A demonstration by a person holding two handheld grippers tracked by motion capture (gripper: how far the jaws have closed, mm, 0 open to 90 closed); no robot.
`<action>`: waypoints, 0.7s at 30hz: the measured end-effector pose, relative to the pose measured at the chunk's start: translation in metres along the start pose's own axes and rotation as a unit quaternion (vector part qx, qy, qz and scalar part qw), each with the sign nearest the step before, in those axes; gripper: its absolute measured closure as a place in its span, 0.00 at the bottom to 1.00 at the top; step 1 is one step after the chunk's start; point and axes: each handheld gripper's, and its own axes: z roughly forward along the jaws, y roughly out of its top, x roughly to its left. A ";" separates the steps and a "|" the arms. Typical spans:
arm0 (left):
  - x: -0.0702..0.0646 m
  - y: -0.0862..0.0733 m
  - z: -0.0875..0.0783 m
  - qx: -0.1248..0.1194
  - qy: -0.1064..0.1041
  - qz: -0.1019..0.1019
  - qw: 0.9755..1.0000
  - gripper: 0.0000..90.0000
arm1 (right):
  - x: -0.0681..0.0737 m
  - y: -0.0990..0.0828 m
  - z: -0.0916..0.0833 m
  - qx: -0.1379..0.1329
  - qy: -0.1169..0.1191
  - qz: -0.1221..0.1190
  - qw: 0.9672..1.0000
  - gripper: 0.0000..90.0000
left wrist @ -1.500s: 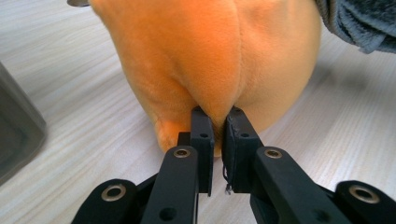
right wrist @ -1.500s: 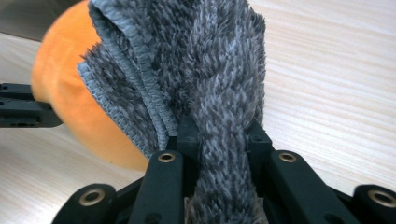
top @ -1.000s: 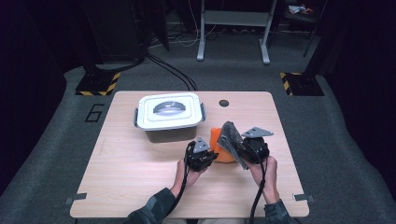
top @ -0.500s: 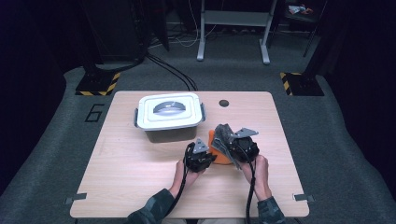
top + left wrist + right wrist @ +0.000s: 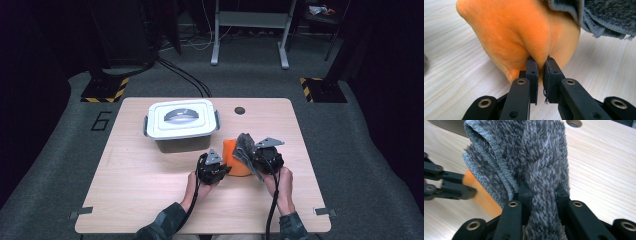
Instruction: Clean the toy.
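High view, from the left: a pale wood-grain worktop (image 5: pixel 130 200) carries a rectangular box (image 5: pixel 181 125) with a white lid, rounded corners, side clips and a grey handle recess, sitting toward the far left. Nearer the person, the left gripper (image 5: pixel 223 170) lies low over the wood, its hand (image 5: pixel 191 186) behind it with the forearm coming up from the bottom edge. Its jaws are pinched almost together on a fold of the orange cloth (image 5: pixel 235 159), a smooth, soft, fleece-like lump resting on the worktop just right of the box's near corner. In the left gripper view that fold bunches into creases between the black pads. Touching the orange cloth's right side is the grey cloth (image 5: pixel 245 150), shaggy and thick-piled with a stitched hem, standing up in a folded ridge. The right gripper (image 5: pixel 256 161) clamps a thick band of it between nearly closed jaws, the right hand (image 5: pixel 283 182) gripping from behind.
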 end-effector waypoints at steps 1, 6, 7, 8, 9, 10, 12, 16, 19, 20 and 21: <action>0.000 -0.001 0.000 -0.002 0.000 -0.001 1.000 0.92 | -0.002 -0.001 0.000 0.001 -0.003 0.008 1.000 0.83; 0.000 0.000 0.001 -0.001 0.001 0.000 1.000 0.92 | -0.011 -0.007 0.002 0.001 -0.008 0.017 1.000 0.82; 0.000 0.000 0.001 -0.001 0.000 0.001 1.000 0.92 | -0.014 -0.009 0.003 0.001 -0.009 0.021 1.000 0.82; 0.001 0.000 0.000 0.001 -0.002 0.000 1.000 0.92 | -0.016 -0.010 0.003 0.000 -0.011 0.025 1.000 0.82; 0.001 0.000 0.000 0.001 -0.002 0.000 1.000 0.92 | -0.016 -0.010 0.003 0.000 -0.011 0.025 1.000 0.82; 0.001 0.000 0.001 0.001 -0.002 0.000 1.000 0.92 | -0.018 -0.011 0.004 0.004 -0.011 0.028 1.000 0.82; 0.002 -0.001 0.001 0.002 -0.003 0.000 1.000 0.92 | -0.022 -0.013 0.005 0.006 -0.013 0.036 0.999 0.82; 0.003 -0.001 0.001 0.003 -0.005 -0.004 1.000 0.92 | -0.029 -0.018 0.010 0.017 -0.023 0.048 0.998 0.82; 0.004 -0.002 0.001 0.004 -0.005 -0.006 1.000 0.92 | -0.036 -0.024 0.016 0.024 -0.022 0.062 0.998 0.82; 0.004 -0.002 0.001 0.005 -0.006 -0.008 1.000 0.92 | -0.039 -0.027 0.022 0.031 -0.024 0.069 0.997 0.82; 0.004 -0.002 0.001 0.006 -0.005 -0.008 1.000 0.92 | -0.041 -0.028 0.024 0.034 -0.025 0.072 0.997 0.82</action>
